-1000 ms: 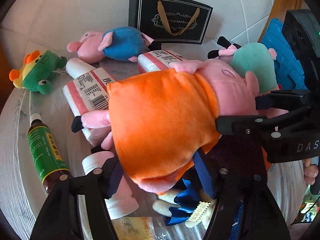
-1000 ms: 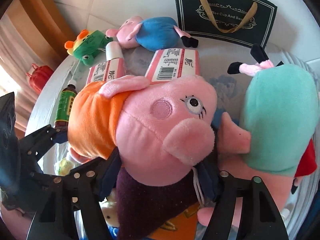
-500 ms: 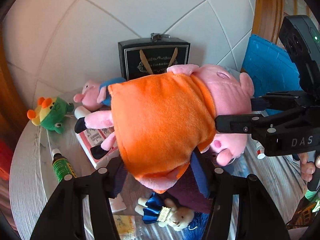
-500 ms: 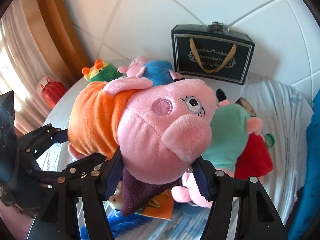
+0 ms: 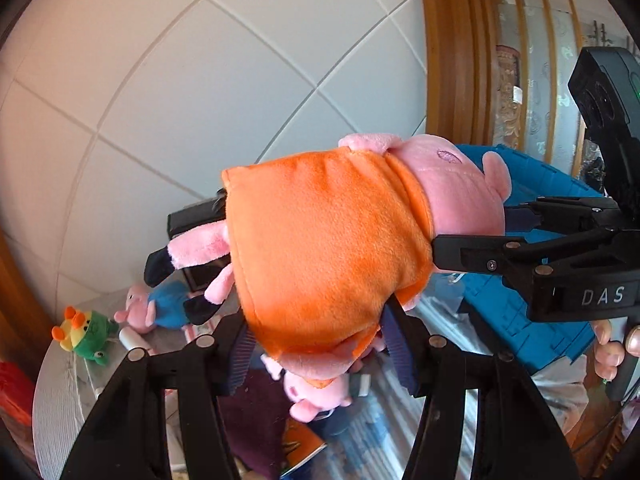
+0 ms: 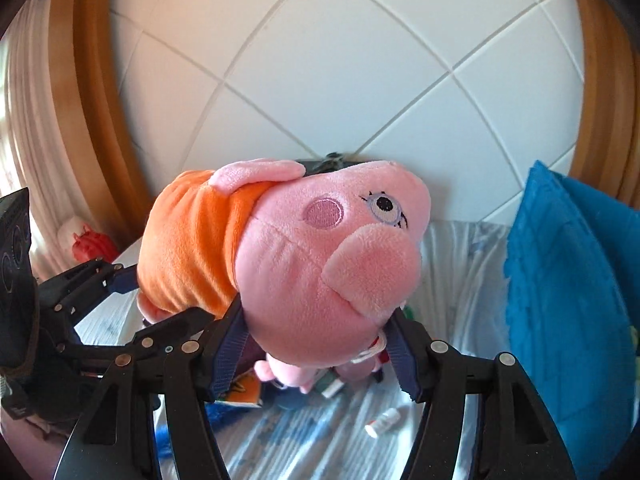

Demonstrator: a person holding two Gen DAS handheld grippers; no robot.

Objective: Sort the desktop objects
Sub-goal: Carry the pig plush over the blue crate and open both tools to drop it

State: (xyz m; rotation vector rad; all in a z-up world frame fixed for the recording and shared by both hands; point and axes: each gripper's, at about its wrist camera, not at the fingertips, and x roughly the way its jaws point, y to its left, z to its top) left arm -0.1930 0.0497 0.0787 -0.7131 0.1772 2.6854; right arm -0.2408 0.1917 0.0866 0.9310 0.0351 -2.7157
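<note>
**benchwatcher:** While both tongs were clamped on that big pig plush in the orange dress [image 5: 332,248], it hung in the middle of the frame, clear of the bench [image 5: 56,400]. The left tongs [image 5: 316,344] pinched the bottom of the dress, and the right tongs [image 6: 320,344] squeezed the pink head from below. So one toy was in transit, not placed anywhere yet.

**sortnerd:** And the rest?

**benchwatcher:** Pretty much everything looked unsorted, I'd say. Lower left of the left view had the green frog plush [image 5: 86,336] and a small pig in blue [image 5: 160,308] lying loose near the bench edge. Another pink plush [image 5: 316,396] sat under the lifted one, beside an orange booklet [image 5: 300,448]. The right view showed a little white tube [image 6: 384,420] loose at the bottom centre.

**sortnerd:** Any bin?

**benchwatcher:** A blue crate [image 6: 568,312] stood at the right edge. Could've been the target, but I couldn't see inside it. My guess: early days, most of the job left.
</note>
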